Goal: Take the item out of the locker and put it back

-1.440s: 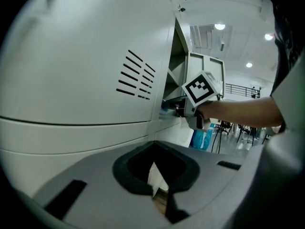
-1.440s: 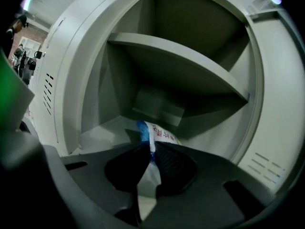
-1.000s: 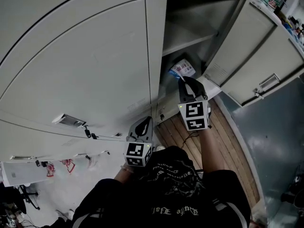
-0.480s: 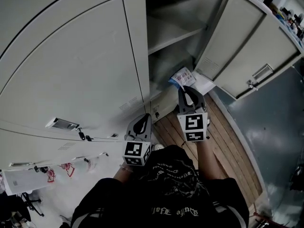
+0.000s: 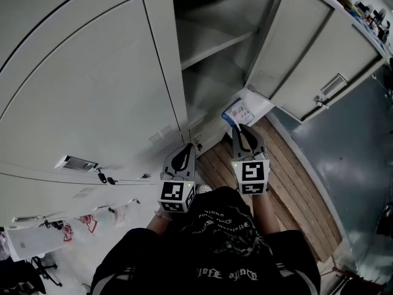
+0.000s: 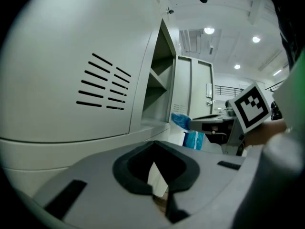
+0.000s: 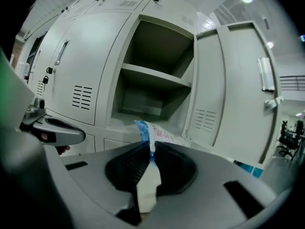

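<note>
The right gripper is clamped on the edge of a flat blue-and-white plastic packet, which juts forward from its jaws, just outside the open grey metal locker and before the lower compartment. The left gripper is closed on nothing, beside the shut neighbouring door. Removal is judged done; the return remains.

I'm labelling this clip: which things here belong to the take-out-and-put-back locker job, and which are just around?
In the job:
- blue-and-white packet, pinched in the right gripper
- open locker and its door

Just around:
- left gripper, shut on nothing
- closed locker alongside
- wooden floor
- clutter on the locker tops
</note>
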Demonstrator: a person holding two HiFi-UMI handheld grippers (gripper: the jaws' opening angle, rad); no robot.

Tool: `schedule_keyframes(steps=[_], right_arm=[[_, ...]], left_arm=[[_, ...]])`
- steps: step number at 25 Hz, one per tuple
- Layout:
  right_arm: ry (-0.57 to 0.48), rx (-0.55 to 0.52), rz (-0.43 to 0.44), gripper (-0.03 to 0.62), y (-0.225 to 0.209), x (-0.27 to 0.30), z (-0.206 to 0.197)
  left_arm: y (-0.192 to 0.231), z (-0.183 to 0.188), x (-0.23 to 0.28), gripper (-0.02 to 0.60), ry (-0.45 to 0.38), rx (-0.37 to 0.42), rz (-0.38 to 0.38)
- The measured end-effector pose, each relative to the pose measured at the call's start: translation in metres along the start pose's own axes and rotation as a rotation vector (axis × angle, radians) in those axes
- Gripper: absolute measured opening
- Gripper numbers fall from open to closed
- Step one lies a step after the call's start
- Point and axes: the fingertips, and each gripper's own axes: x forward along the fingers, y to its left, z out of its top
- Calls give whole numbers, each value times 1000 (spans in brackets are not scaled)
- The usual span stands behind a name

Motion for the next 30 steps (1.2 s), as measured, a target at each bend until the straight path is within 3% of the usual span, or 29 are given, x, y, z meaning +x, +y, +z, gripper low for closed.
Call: schedule_keyframes(steps=[16,25,30], right_arm=[[27,104,-23,31,4,-29,-36],[-6,78,-14,29,-1,-33,-22],[-53,41,18,29,-11,-35,11]], left_arm=[[-19,0,9,6,2,19,-48],[-26,0,9,6,6,37,-57],[-29,1,6,6,7,45,-55]])
